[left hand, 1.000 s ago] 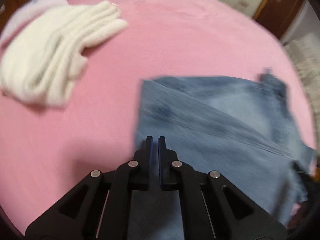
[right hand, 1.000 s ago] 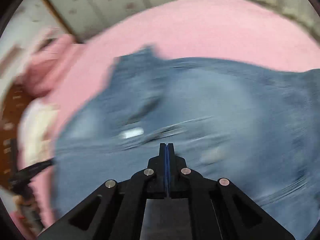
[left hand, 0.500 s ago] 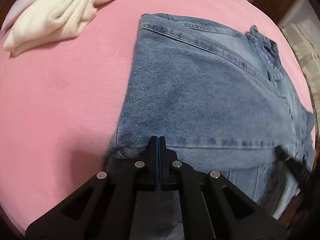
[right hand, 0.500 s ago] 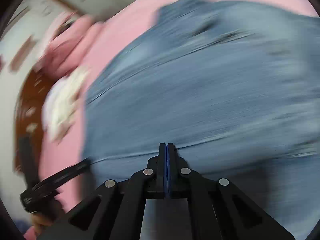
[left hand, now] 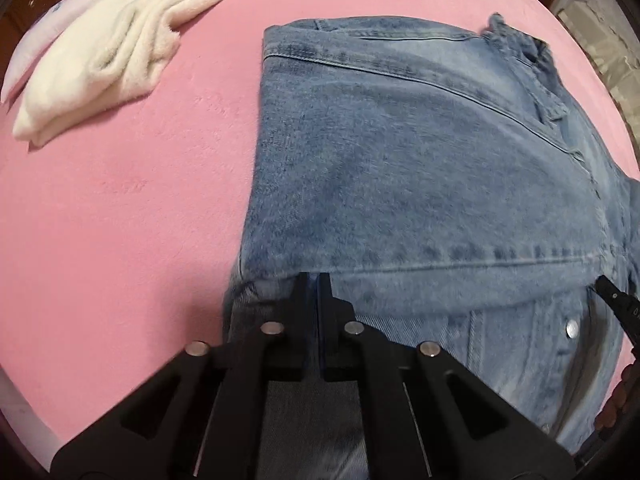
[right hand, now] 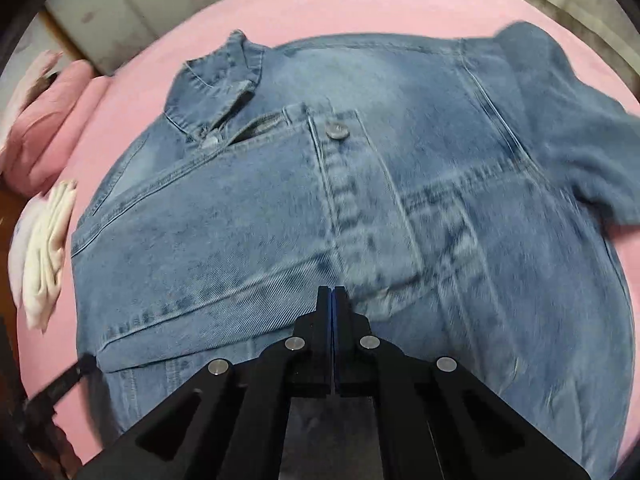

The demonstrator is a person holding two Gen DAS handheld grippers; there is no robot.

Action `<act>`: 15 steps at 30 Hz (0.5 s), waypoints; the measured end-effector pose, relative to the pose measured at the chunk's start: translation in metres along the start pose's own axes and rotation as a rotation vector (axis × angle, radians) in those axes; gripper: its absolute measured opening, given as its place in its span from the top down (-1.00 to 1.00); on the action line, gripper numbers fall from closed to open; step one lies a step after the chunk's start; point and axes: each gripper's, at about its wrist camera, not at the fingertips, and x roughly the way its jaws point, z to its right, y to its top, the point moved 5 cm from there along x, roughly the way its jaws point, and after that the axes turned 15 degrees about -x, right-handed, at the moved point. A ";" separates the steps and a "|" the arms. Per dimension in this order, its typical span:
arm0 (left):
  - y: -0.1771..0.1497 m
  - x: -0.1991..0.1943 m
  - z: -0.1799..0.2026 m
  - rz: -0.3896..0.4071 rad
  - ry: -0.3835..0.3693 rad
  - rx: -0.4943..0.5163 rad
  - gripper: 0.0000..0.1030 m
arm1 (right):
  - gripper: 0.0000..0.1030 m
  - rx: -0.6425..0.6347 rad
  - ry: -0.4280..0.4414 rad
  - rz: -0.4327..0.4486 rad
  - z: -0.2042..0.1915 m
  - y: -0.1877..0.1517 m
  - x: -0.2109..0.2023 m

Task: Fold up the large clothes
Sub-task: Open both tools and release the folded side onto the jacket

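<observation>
A blue denim jacket [left hand: 420, 168] lies partly folded on the pink bed cover [left hand: 120, 200]. Its collar [right hand: 216, 76] points to the far side in the right wrist view, with a metal button [right hand: 337, 131] on the front. My left gripper [left hand: 313, 280] is shut on a folded hem edge of the jacket at its near left corner. My right gripper [right hand: 332, 294] is shut on the jacket's near edge [right hand: 360, 240], towards the middle. The right gripper's tip [left hand: 612, 296] shows at the right edge of the left wrist view.
A folded white fluffy garment [left hand: 116, 48] lies at the far left of the bed, on a pale pink one [left hand: 44, 36]. A pink pillow [right hand: 44, 120] sits at the far left in the right wrist view. Wardrobe doors [right hand: 168, 0] stand behind the bed.
Both grippers have carried the jacket's lower part forward over its body. The fold now lies flatter and both views have steadied close above the denim.
</observation>
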 end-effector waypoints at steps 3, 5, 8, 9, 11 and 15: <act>-0.005 -0.015 -0.005 0.000 0.011 0.012 0.91 | 1.00 -0.005 0.033 -0.004 -0.013 -0.019 -0.013; -0.008 -0.022 -0.009 -0.012 0.016 -0.004 0.40 | 0.93 -0.023 0.052 -0.034 -0.026 -0.029 -0.021; -0.014 -0.037 -0.015 -0.011 0.013 -0.014 -0.48 | -0.30 -0.035 0.064 -0.105 -0.041 -0.046 -0.034; -0.017 -0.044 -0.018 -0.007 0.008 0.002 -0.52 | -0.75 -0.031 0.017 -0.116 -0.043 -0.051 -0.040; -0.023 -0.053 -0.019 -0.030 0.007 0.052 -0.55 | -0.77 -0.037 -0.055 -0.074 -0.048 -0.056 -0.058; -0.030 -0.067 -0.025 -0.040 0.006 0.091 -0.55 | -0.77 -0.077 -0.078 -0.072 -0.067 -0.060 -0.077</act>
